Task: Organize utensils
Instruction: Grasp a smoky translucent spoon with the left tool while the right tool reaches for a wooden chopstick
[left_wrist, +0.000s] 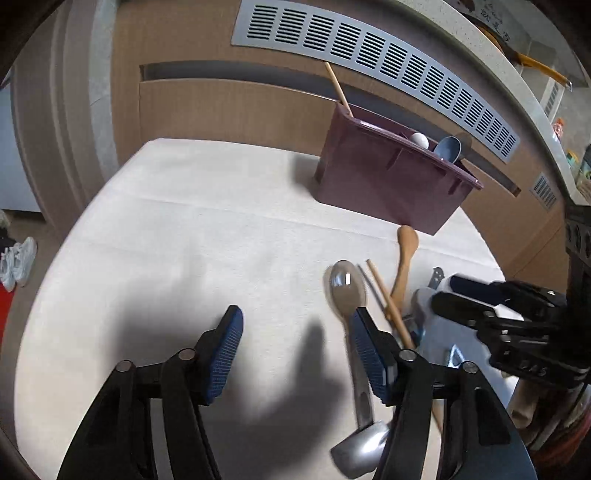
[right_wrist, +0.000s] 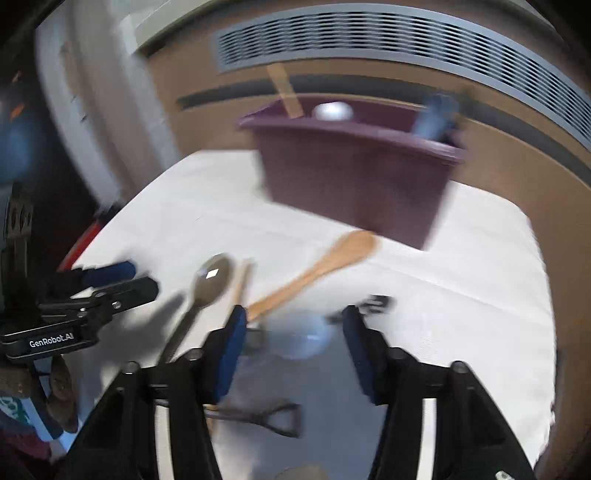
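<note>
**Utensils loose on the cloth, both grippers open**

Fingers of the left gripper (left_wrist: 295, 354) fill the bottom of the left wrist view, spread wide with nothing between them. The inner right pad sits just beside the handle of a metal spoon (left_wrist: 347, 288), whose bowl lies above it at centre right. Next to that spoon, further right, lie a chopstick (left_wrist: 388, 302) and a wooden spoon (left_wrist: 404, 258), both on the white tablecloth (left_wrist: 184, 229).

At the bottom of the right wrist view, the right gripper (right_wrist: 293, 343) is likewise parted and empty, above a pale round utensil (right_wrist: 303, 336) that motion blur leaves unclear. The wooden spoon's handle end reaches its left pad; contact cannot be judged.

Farther back, in the upper right of the left wrist view, a maroon utensil bin (left_wrist: 391, 177) stands on the cloth, already holding a blue spoon (left_wrist: 447, 147), a white spoon (left_wrist: 420, 139) and an upright wooden stick (left_wrist: 338, 88). Behind it runs a brown cabinet with a grey vent grille (left_wrist: 369, 55).
</note>
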